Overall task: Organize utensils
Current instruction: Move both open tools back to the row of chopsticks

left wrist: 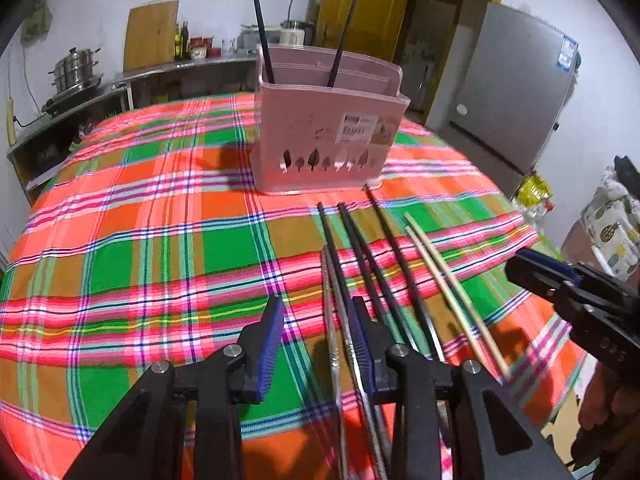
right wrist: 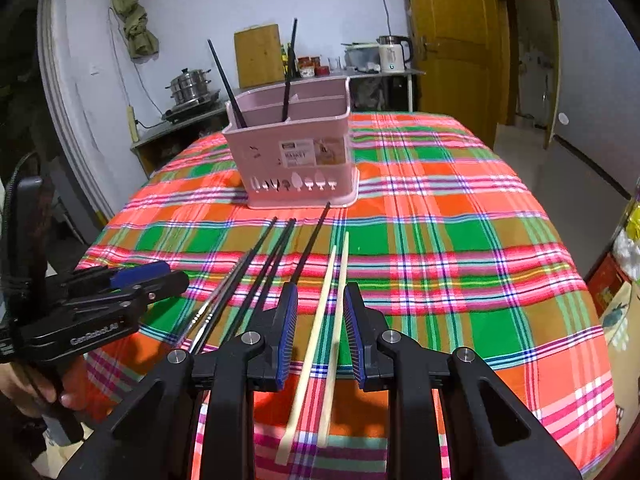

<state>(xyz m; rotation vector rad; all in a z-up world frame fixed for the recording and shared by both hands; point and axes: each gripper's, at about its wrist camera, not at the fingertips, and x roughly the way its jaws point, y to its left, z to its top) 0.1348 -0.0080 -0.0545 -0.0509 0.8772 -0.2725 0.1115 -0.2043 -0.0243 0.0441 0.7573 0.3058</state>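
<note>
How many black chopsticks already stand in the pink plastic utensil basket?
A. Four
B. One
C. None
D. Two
D: two black chopsticks stand leaning inside the pink plastic utensil basket, while the other chopsticks lie on the plaid tablecloth.

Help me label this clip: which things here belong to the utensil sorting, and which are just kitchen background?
Job:
pink utensil basket
black chopsticks on the cloth
pale wooden chopsticks
thin metal sticks
left tool
right tool

Background:
steamer pot
kettle
cutting board
fridge
</note>
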